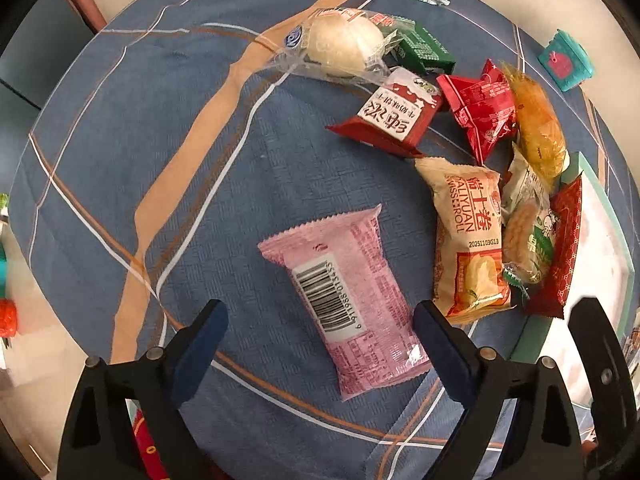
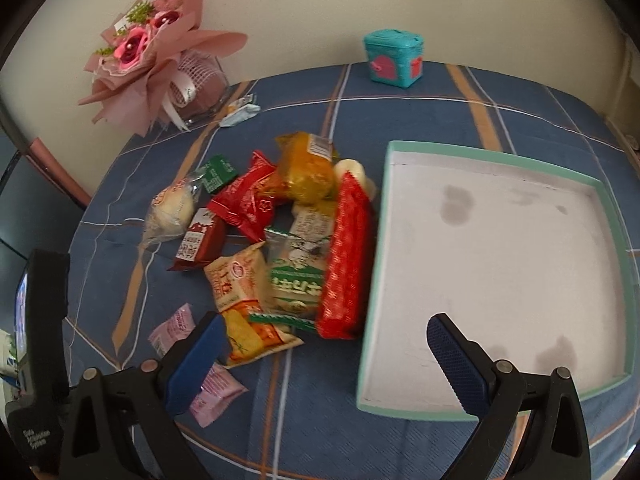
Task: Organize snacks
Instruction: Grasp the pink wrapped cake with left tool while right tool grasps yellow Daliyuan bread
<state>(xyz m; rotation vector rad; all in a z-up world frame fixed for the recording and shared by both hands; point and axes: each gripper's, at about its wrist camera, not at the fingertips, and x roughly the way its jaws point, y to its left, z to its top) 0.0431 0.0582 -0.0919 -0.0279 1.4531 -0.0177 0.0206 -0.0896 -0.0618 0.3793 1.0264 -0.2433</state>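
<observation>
The blue plaid tablecloth (image 2: pixel 400 92) covers the whole table, its edges bent out of shape by the fisheye. On it, to the right, lies the shallow teal-rimmed tray (image 2: pixel 616 216) with a stained white floor; in the left wrist view only a strip of its rim (image 1: pixel 576 164) shows, cut off at the frame's edge. A pink wrapped bouquet (image 2: pixel 152 52) stands at the back by the wall, with a small teal box (image 2: pixel 394 58) further along. The snacks sit in a loose heap just left of the tray: a long red packet (image 2: pixel 346 264) lies against the tray's wall, beside a green-and-white cracker pack (image 2: pixel 298 276) and a cream Swiss roll packet (image 1: pixel 472 236); behind these are an orange-yellow bag (image 2: pixel 306 168), a red crinkled pouch (image 1: pixel 482 110), a red carton-shaped pack (image 1: pixel 394 114), a dark green pack (image 1: pixel 424 48) half hidden under a clear-wrapped white bun (image 1: pixel 344 44). The pink wrapper (image 1: pixel 352 300) lies apart, barcode up, on the cloth between the fingers of the left gripper (image 1: pixel 320 354), whose jaws stand wide and touch nothing. The right gripper (image 2: pixel 328 364) is equally wide and empty, over the tray's near-left corner; its left finger (image 2: pixel 196 360) hides part of the pink wrapper. A tiny pale sachet (image 2: pixel 240 114) near the bouquet is too blurred to read.
</observation>
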